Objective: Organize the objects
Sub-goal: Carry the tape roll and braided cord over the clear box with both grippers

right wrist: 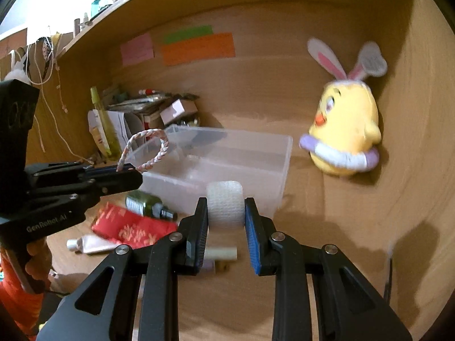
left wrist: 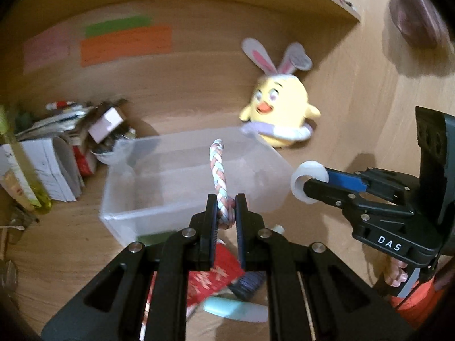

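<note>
My left gripper (left wrist: pixel 226 210) is shut on a braided pink, white and pale-blue cord loop (left wrist: pixel 218 170), which stands up in front of a clear plastic bin (left wrist: pixel 148 218). In the right wrist view the same cord loop (right wrist: pixel 153 147) arches above the left gripper (right wrist: pixel 129 174) at the bin's (right wrist: pixel 280 170) left corner. My right gripper (right wrist: pixel 224 213) is shut on a white roll of gauze tape (right wrist: pixel 225 206), held just short of the bin's near wall. The left wrist view shows that white roll (left wrist: pixel 310 180) on the right gripper (left wrist: pixel 308 187) beside the bin's right end.
A yellow plush chick with bunny ears (right wrist: pixel 345 130) leans in the back right corner. Papers, boxes and a yellow-green bottle (right wrist: pixel 106 126) crowd the back left. On the desk before the bin lie a red pouch (right wrist: pixel 130 227), a green bottle (right wrist: pixel 148 206), a tube (right wrist: pixel 91 244).
</note>
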The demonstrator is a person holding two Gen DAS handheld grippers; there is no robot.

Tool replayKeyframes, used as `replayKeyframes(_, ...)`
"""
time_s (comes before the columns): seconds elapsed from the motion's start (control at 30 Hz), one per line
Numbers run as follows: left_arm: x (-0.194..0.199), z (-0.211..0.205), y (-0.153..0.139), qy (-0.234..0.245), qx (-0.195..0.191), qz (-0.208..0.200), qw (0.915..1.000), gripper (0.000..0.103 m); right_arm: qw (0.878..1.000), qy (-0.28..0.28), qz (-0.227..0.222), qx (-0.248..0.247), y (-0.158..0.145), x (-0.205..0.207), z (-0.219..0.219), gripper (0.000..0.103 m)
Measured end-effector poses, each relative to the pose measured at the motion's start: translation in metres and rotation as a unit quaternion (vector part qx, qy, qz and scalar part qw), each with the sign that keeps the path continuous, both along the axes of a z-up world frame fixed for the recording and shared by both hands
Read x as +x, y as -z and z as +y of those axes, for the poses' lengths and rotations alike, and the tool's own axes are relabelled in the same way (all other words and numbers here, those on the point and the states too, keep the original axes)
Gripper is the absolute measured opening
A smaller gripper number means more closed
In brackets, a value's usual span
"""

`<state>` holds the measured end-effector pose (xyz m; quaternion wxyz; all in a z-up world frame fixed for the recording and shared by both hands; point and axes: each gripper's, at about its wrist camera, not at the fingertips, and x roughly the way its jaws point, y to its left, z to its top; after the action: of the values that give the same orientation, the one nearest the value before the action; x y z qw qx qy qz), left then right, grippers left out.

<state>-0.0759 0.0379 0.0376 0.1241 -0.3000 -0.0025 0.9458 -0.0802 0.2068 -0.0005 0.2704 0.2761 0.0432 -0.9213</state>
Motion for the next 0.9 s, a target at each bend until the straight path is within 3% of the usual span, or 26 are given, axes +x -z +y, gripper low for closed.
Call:
replayKeyframes(0.47, -0.037, -0.042, -0.016, -0.061, -0.008, 0.012, 0.9980, 0.011, 0.999, 0.009, 0.045, 0.023, -0.036, -0.048, -0.032, 0.023)
replayKeyframes(0.9, -0.077, -0.059, 0.000, -0.075, -0.002, -0.029, 0.9968, 0.011, 0.999, 0.001, 0.024, 0.046, -0.023, -0.091, -0.057, 0.023)
